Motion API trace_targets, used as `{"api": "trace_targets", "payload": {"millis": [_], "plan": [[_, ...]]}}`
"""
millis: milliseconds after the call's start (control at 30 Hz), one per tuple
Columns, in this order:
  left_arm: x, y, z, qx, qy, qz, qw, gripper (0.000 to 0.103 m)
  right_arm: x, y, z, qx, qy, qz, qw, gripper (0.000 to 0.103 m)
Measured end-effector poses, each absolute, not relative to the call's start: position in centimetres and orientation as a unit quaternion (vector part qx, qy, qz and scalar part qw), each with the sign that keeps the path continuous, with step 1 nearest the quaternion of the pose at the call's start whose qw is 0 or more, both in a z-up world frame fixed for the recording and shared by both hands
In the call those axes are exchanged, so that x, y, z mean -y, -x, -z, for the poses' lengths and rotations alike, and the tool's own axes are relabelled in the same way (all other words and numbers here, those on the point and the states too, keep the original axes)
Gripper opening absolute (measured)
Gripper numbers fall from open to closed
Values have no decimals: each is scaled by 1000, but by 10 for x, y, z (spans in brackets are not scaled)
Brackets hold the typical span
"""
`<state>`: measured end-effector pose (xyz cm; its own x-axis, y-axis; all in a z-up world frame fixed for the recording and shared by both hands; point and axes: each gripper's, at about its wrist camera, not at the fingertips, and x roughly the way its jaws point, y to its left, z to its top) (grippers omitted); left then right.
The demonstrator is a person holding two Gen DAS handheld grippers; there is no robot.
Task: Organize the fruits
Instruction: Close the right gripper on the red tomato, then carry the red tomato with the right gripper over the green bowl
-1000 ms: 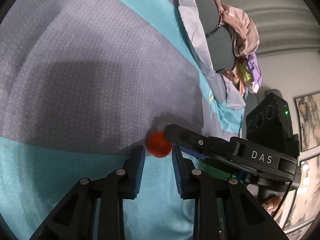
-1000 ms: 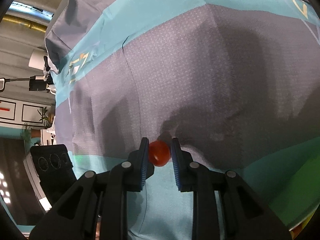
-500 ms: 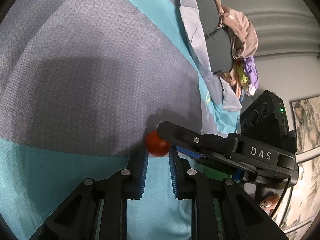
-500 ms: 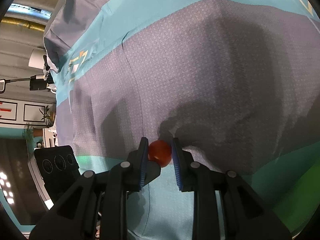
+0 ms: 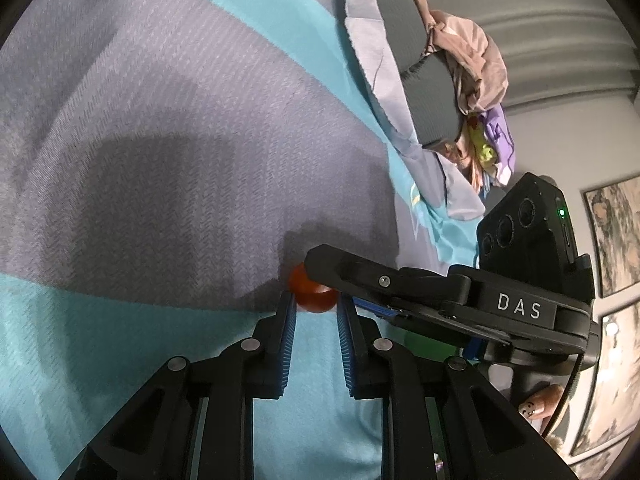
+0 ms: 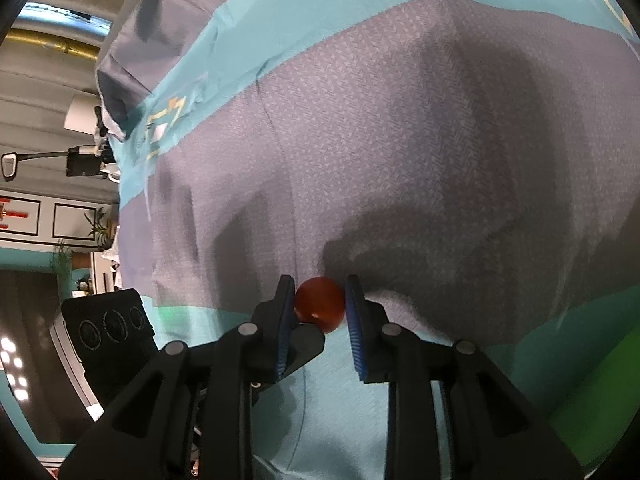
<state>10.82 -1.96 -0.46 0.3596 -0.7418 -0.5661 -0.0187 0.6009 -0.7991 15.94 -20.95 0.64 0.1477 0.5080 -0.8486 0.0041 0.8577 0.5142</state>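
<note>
Red fruit (image 6: pixel 320 304), small and round, lies on a bedspread (image 6: pixel 400 140) banded in grey and teal, right where a grey band meets a teal one; both tongs meet at it. The right gripper (image 6: pixel 320 292) comes at the fruit steeply from above, and its blue pads (image 6: pixel 352 312) stand narrow, one on each side of the fruit and touching it, so the fruit is pinched between them while it rests on the cloth. The left gripper (image 5: pixel 316 300) comes at the fruit from the other side at a shallower slant; its jaws are drawn in narrow, the tips flank the near edge of the fruit, and one finger tucks in just below the fruit in the right wrist view; whether these pads press on the fruit or only stand beside it I cannot tell, since a finger of the right gripper covers the fruit's upper side in the left wrist view. A dark shadow spreads over the grey cloth just beyond the fruit; well beyond the fruit, at the bedspread's far edge, sits a pile of clothes (image 5: pixel 472 64).
</note>
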Motion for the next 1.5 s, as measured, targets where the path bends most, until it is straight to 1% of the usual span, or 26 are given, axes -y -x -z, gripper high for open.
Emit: {"api": "trace_targets", "payload": {"millis": [333, 600, 1033, 1500], "plan": [[22, -87, -33, -475, 352, 249, 767, 20, 210, -135, -44, -592, -199, -199, 755, 26], [23, -73, -51, -457, 360, 261, 770, 20, 210, -116, -68, -570, -194, -208, 771, 26], [36, -57, -77, -441, 343, 277, 782, 20, 224, -89, -97, -540, -195, -217, 789, 26], [72, -38, -104, -432, 307, 299, 794, 20, 255, -57, -119, -509, -204, -209, 810, 27]]}}
